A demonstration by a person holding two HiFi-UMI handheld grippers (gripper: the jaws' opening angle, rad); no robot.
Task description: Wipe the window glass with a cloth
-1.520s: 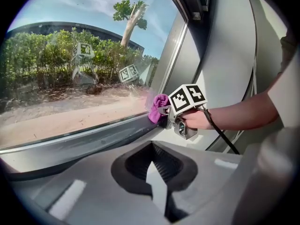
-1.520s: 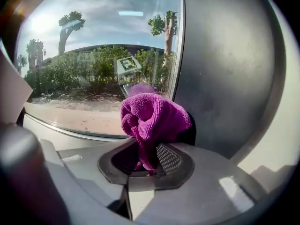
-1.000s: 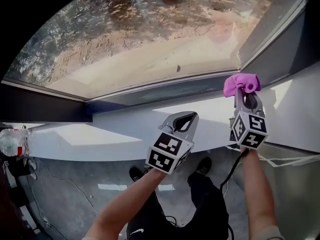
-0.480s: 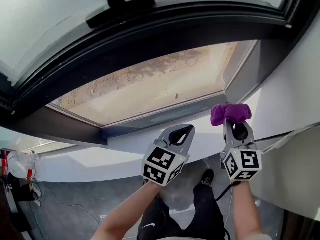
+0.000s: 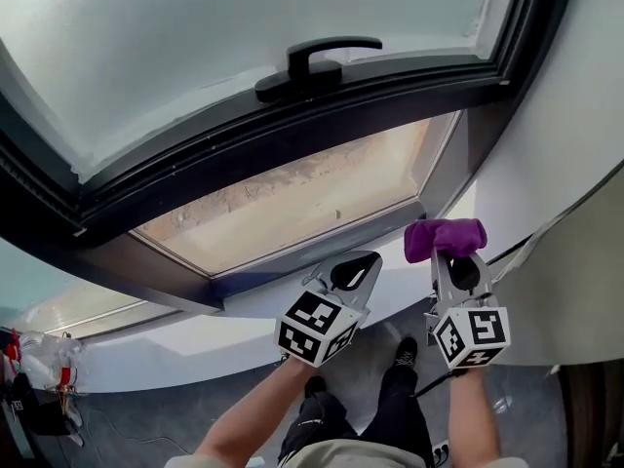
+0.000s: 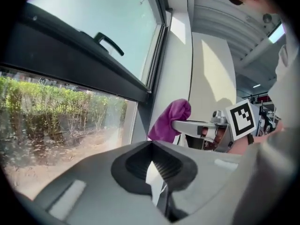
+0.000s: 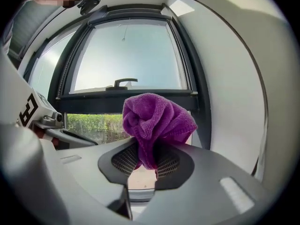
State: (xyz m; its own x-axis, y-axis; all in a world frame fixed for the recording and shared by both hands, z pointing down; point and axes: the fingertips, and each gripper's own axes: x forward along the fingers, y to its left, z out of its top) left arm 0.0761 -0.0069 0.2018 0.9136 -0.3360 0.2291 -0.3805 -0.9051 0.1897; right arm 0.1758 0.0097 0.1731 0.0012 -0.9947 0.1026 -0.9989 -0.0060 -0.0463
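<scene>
A person stands at a window, seen from above, with a two-jaw gripper in each hand. No desk is in view, so places follow the white window sill (image 5: 195, 325).

The right gripper (image 5: 456, 261) is clamped on a bunched purple microfibre cloth (image 5: 446, 237). It holds the cloth in the air over the sill's right end, near the lower right corner of the clear lower pane (image 5: 292, 198). The cloth appears to be short of the glass, not touching it.

The left gripper (image 5: 353, 266) hovers over the middle of the sill with its jaws together and nothing between them.

Above the clear pane is a dark frame with a black handle (image 5: 317, 66) and a frosted upper pane (image 5: 244, 47).

The cloth looks soft, light and floppy. Only a pinched fold is gripped, so the loose bulk above the jaws would do the wiping. It would likely squash flat against the glass and could slip from the jaws if dragged hard.
</scene>
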